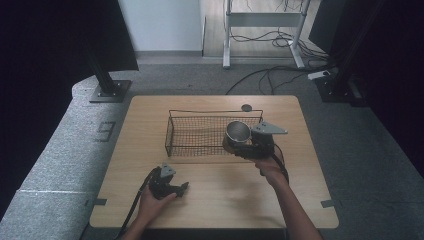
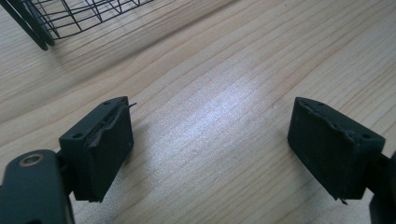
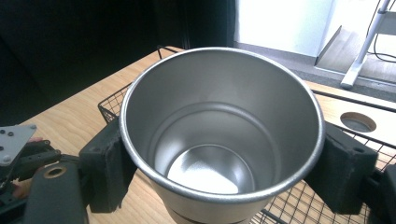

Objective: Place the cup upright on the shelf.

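A shiny steel cup [image 1: 238, 131] stands upright with its empty inside showing [image 3: 219, 154]. My right gripper [image 1: 240, 145] is shut on the cup, one black pad [image 3: 109, 168] pressing each side just under the rim. The cup sits at the right end of a black wire basket [image 1: 172, 135]; I cannot tell whether it rests on the basket floor or hangs above it. Near the front left of the wooden table [image 1: 215, 192], my left gripper [image 1: 182, 189] lies low and open, its pads [image 2: 109, 144] wide apart over bare wood.
A round cable hole [image 1: 246, 107] sits in the tabletop behind the basket, and a basket corner [image 2: 42, 23] lies ahead of the left gripper. Black stands, a desk frame and cables are on the floor beyond the table.
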Demonstrator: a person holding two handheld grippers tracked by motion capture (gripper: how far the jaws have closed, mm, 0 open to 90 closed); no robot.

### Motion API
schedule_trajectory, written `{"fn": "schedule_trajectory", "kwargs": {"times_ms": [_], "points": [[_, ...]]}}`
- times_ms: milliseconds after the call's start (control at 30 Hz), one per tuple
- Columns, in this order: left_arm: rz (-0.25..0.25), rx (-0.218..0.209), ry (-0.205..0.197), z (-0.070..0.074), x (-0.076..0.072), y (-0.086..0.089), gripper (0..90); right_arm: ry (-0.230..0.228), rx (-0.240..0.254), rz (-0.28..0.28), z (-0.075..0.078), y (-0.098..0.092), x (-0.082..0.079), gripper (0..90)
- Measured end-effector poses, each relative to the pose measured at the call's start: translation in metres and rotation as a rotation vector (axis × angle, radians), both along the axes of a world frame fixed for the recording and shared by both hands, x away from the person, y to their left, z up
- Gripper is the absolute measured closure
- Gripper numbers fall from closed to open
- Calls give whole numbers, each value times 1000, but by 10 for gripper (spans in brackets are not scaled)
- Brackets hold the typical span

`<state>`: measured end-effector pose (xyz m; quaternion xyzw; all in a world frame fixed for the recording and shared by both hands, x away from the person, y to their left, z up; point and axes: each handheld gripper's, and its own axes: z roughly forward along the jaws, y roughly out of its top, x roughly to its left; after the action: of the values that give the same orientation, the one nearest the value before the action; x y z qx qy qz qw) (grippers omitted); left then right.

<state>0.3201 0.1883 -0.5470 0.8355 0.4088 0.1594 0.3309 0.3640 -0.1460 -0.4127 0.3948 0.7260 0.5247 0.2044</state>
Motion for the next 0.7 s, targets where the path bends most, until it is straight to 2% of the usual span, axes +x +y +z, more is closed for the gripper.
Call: {"fn": "schedule_trajectory", "kwargs": {"times_ms": [700], "points": [[1, -2, -1, 0, 0, 0, 141, 11, -23, -31, 6, 3, 22, 184]]}}
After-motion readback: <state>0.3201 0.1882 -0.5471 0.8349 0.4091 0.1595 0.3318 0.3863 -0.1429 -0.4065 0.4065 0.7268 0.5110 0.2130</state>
